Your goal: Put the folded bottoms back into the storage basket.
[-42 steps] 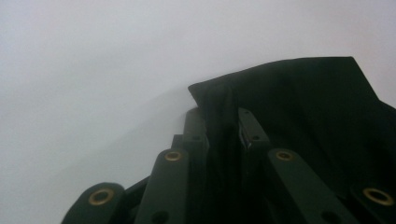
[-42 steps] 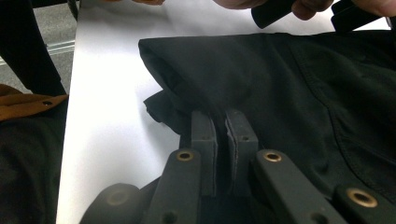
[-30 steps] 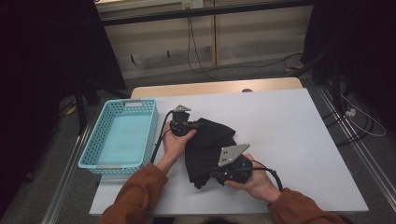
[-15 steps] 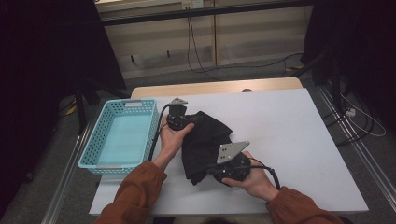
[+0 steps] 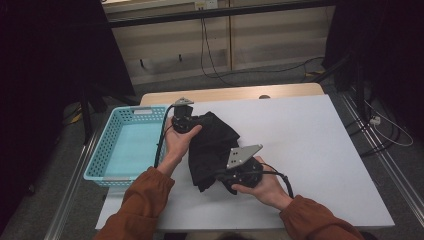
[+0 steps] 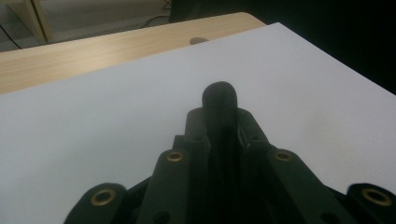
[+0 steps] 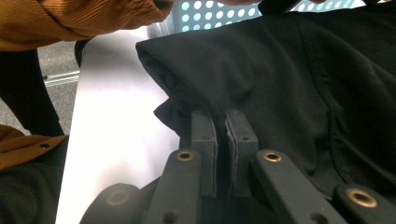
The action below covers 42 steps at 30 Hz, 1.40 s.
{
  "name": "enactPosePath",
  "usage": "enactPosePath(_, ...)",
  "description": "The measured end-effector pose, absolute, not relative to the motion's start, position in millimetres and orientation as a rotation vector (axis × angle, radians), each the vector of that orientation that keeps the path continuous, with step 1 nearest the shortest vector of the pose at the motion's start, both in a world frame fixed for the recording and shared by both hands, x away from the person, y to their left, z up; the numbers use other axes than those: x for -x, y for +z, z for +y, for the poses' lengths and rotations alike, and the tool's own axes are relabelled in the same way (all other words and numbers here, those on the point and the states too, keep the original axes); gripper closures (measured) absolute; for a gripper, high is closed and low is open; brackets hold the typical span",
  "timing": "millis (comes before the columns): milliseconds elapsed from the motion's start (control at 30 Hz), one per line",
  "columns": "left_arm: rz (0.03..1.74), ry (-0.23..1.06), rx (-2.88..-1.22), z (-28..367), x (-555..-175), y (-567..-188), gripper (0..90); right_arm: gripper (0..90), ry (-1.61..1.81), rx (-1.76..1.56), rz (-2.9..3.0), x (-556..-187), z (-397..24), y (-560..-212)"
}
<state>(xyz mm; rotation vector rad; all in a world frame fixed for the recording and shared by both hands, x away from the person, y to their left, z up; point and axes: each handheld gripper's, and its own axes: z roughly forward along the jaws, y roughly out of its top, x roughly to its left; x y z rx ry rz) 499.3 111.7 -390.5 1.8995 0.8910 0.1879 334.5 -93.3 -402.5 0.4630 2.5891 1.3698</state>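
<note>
In the high view, a black garment [image 5: 212, 150] is seen bunched on the white worktop [image 5: 320, 150], just right of a light blue basket [image 5: 127, 150] that stands at the worktop's left edge. The garment's far end is held by the left tongs [image 5: 192, 120], which are carried in the person's left hand [image 5: 179, 142] next to the basket's far right corner. The near end is held by the right tongs [image 5: 220, 177], carried in the right hand [image 5: 262, 187] with a grey three-cornered plate on top. Both forearms are covered by rust-coloured sleeves [image 5: 145, 200] and enter from the bottom edge. The basket is seen with nothing inside it. A cable [image 5: 162, 135] is trailed from the left tongs along the basket's right wall.

In the left gripper view, the left tongs [image 6: 219, 112] are shown pressed together on a fold of the black garment [image 6: 219, 93], a rounded hump of which is squeezed up past the tips. Beyond it the white worktop [image 6: 116, 126] and a strip of bare wood at its far edge are seen.

In the right gripper view, the right tongs [image 7: 223, 126] are shown pressed together, with the edge of the black garment [image 7: 280, 70] pinched between the pads. The cloth is spread over the right half of the frame, with a stitched seam visible. The white worktop [image 7: 116, 135] lies to the left, the basket [image 7: 210, 11] is glimpsed at the top, and a rust-coloured sleeve [image 7: 70, 21] is seen at the upper left.
</note>
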Motion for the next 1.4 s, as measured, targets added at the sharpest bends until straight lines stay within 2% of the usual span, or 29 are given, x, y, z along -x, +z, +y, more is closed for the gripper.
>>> enactPosePath(1400, 0.888, 0.284, -1.823, 169, -499, -344, 78.4, 84.5, 1.482, -0.334, 2.516, -346, -38, -376)
